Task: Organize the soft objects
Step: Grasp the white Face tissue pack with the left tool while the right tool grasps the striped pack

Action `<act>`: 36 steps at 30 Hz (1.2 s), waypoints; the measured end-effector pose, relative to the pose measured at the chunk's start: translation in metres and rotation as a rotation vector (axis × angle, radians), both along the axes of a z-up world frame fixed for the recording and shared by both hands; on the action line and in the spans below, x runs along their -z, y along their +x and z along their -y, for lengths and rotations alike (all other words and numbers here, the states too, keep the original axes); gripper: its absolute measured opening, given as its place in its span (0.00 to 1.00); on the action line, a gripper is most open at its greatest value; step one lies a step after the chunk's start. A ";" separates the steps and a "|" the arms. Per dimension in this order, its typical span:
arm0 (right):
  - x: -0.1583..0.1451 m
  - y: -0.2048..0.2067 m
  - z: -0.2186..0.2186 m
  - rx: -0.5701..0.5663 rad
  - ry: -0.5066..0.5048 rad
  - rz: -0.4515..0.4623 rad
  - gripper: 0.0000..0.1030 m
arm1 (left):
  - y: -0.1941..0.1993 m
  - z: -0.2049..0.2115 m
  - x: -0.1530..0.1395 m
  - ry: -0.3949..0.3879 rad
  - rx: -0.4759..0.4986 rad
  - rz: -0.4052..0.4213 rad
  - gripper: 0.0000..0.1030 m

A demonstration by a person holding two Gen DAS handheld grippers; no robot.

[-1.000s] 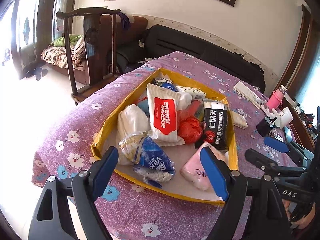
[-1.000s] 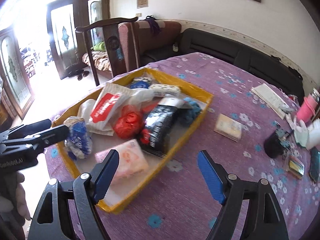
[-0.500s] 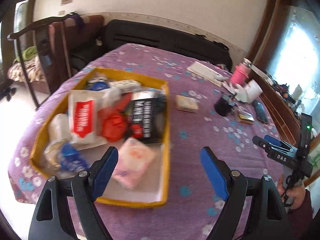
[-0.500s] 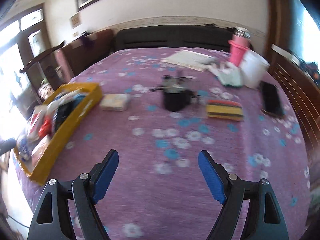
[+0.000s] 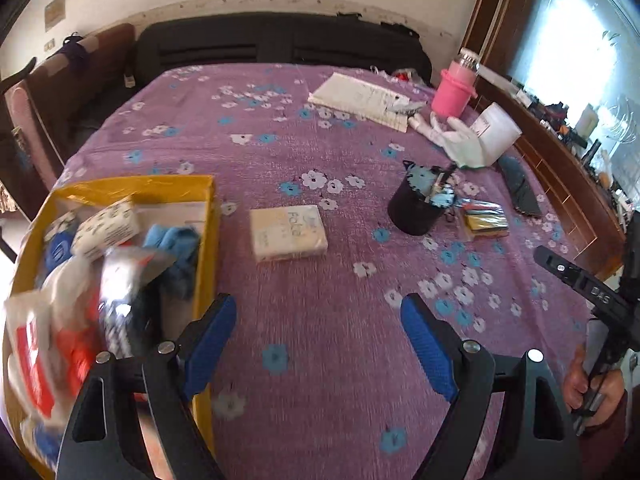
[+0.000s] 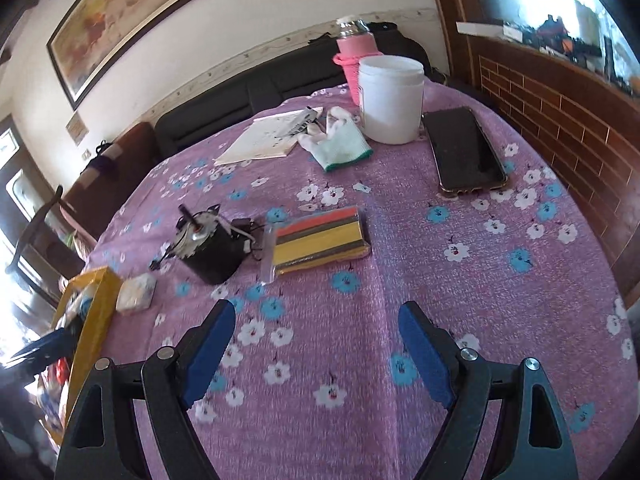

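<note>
Left gripper (image 5: 316, 344): mine, blue pads spread wide, nothing between them, held above the purple flowered tablecloth (image 5: 320, 360) just right of the box's near corner.

Right gripper (image 6: 316, 344): mine, pads likewise spread wide and empty, over bare cloth near the table's right part.

Yellow box (image 5: 210, 216): at the table's left edge; holds the soft goods, namely a white printed pack (image 5: 108, 228), a blue cloth (image 5: 172, 240), and a white bag with a red label (image 5: 32, 344). The nearer contents are blurred.

Pale tissue pack (image 5: 288, 232): flat on the cloth, outside the box, just to its right.

Black cup (image 5: 416, 208): upright, right of the tissue pack, small items sticking out of its top.

Striped packet (image 6: 320, 240): in a clear sleeve, just beside the cup.

White glove (image 6: 340, 146): lying near the white tub (image 6: 390, 100), which has a pink bottle (image 6: 354, 56) behind it.

Notepad (image 6: 266, 136): left of the glove.

Phone (image 6: 464, 148): face up, right of the tub.
</note>
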State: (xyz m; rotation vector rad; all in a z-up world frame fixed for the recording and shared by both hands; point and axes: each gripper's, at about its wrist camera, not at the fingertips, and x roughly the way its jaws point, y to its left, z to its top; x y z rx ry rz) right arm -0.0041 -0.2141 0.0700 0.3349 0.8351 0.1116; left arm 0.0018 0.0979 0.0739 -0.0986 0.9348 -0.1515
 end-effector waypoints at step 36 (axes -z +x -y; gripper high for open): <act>0.002 0.080 0.002 0.028 -0.084 -0.070 0.84 | 0.002 0.023 0.025 -0.073 0.190 -0.186 0.81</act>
